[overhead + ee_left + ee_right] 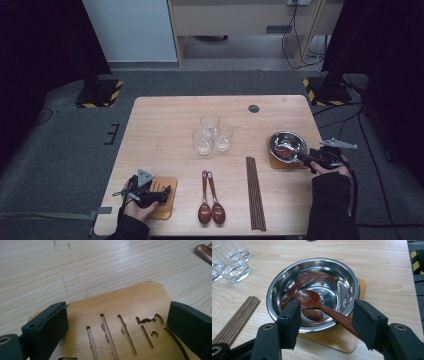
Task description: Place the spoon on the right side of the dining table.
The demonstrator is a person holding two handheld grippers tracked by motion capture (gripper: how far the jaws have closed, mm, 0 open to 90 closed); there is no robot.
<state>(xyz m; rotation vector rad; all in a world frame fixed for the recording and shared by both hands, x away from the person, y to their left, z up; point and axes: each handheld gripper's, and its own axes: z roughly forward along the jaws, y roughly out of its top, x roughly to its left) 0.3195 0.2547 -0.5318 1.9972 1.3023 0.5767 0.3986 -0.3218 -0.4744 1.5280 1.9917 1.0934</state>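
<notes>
my left tool (166, 192) rests low over the slotted wooden coaster (130, 312) at the near left of the tabletop (165, 120), its jaws spread to either side of the board and gripping nothing. i judge it is best kept parked there, out of the way.

moving right, two wooden spoons (211, 202) lie side by side near the front edge, three glasses (211, 134) cluster at the middle, and a bundle of chopsticks (255, 192) runs front to back.

farther right, my right tool (325, 315) points at the steel bowl (287, 280) sitting on its own coaster (337, 338). a spoon (312, 298) lies with its scoop in the bowl and its handle leaning out over the rim, running down between my jaws toward the right one. the jaws stand apart, and i see neither pad pressing on the handle, so i take the spoon as let go.

to finish well, i think i should draw straight back along the handle's line, jaws wide, so i do not flick the spoon or tip the bowl. the chopsticks lie close on one side, the tabletop's right edge on the other; the open room is behind me and above.
</notes>
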